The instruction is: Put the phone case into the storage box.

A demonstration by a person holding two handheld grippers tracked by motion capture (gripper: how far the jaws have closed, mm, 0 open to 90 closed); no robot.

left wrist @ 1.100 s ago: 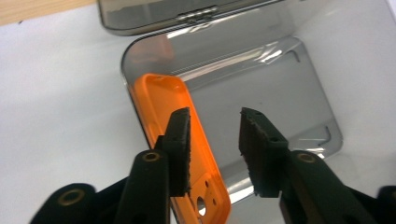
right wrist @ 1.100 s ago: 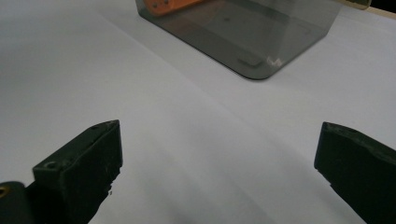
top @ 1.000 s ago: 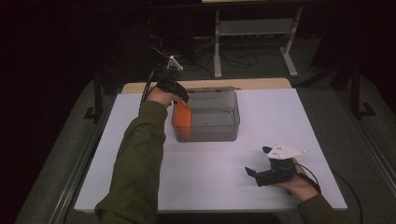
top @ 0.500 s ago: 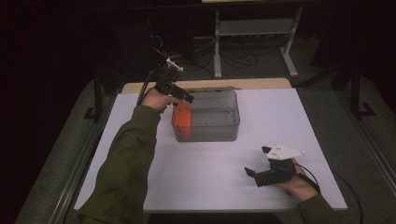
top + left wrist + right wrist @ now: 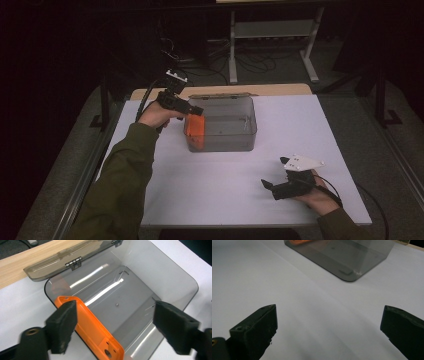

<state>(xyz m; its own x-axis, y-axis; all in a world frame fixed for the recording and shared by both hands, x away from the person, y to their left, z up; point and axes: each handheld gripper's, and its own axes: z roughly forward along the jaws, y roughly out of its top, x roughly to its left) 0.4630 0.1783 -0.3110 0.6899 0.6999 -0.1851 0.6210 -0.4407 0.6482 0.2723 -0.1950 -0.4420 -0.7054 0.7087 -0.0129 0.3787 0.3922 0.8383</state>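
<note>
One orange plastic part (image 5: 92, 332) stands on edge inside the smoky clear box (image 5: 222, 142), leaned against the box's near-left wall, hinged lid (image 5: 62, 261) folded back over the wooden board (image 5: 22, 262) behind the box. Above the box's left rim hangs the left gripper (image 5: 196, 111), jaws just spread wide and gripping nothing, orange part free between and below them. Well in front of the box and off to its right, resting on the white table (image 5: 210, 195): the right gripper (image 5: 269, 186), likewise released and empty. Placing step judged just finished, part dropped into the box. Next move probably calls for lifting the left gripper clear of the box rim without nudging the part, then perhaps swinging the lid shut.
</note>
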